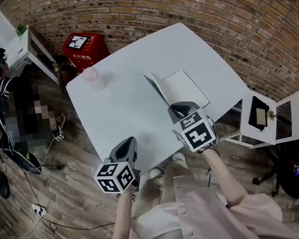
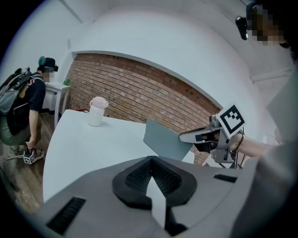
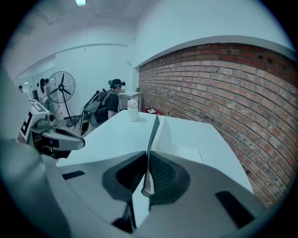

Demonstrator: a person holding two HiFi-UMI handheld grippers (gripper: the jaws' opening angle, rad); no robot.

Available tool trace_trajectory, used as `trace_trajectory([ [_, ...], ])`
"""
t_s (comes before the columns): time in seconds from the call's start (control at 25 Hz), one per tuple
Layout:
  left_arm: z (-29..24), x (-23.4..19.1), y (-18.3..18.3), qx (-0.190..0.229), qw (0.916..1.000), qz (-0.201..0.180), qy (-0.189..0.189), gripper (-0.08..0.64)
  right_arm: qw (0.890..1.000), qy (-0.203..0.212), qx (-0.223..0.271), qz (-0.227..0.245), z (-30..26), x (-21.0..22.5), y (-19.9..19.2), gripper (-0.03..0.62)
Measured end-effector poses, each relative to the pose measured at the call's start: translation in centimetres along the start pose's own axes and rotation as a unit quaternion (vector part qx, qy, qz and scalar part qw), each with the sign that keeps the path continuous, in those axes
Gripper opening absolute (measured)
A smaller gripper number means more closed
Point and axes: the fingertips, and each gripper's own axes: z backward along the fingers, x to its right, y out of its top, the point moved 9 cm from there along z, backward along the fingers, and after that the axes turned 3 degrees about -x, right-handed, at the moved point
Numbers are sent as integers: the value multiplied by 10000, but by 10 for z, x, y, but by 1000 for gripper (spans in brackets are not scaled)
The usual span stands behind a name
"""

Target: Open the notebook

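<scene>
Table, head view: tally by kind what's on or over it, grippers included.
notebook: 1
cup: 1
grippers: 2, the left gripper and the right gripper, which is clamped on the notebook's raised cover
total: 4

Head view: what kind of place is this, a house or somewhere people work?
Most likely a workroom or lab, not a house: a bare brick wall, a plain white table, cables trailing over the wooden floor, and a big standing fan.
</scene>
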Motion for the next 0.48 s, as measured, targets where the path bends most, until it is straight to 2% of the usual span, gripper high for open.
trace_trajectory([
  [0.28, 9, -3, -5, 130, 9994, 220, 247, -8, 10000, 41, -17, -9, -8, -23, -4, 26],
  [0.48, 11, 2, -11, 161, 9986, 352, 369, -8, 9998, -35, 1, 208, -14, -36, -8, 26],
])
